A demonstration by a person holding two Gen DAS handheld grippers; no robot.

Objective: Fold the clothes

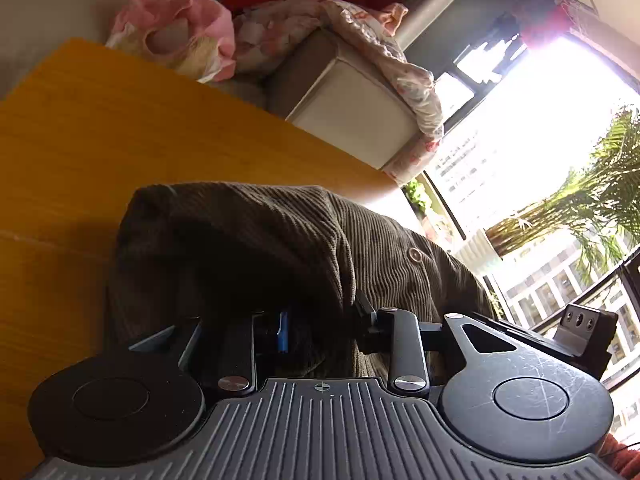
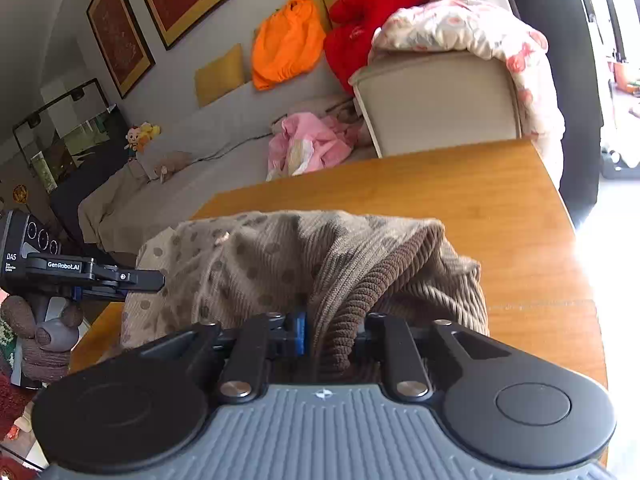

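A brown corduroy garment (image 1: 280, 248) with a button lies bunched on the orange wooden table (image 1: 120, 128). My left gripper (image 1: 320, 328) is shut on a fold of it, and the cloth drapes over and hides the fingertips. In the right wrist view the same garment (image 2: 300, 264) shows a spotted lining and a ribbed edge. My right gripper (image 2: 332, 332) is shut on that ribbed edge. The left gripper (image 2: 80, 272) shows at the left edge of the right wrist view, at the garment's far side.
A beige sofa (image 2: 440, 100) behind the table carries a floral blanket (image 2: 480, 32), pink clothes (image 2: 308, 144), an orange cushion (image 2: 288, 48) and a red one (image 2: 372, 12). A bright window (image 1: 540, 140) and a plant (image 1: 600, 192) lie past the table's right edge.
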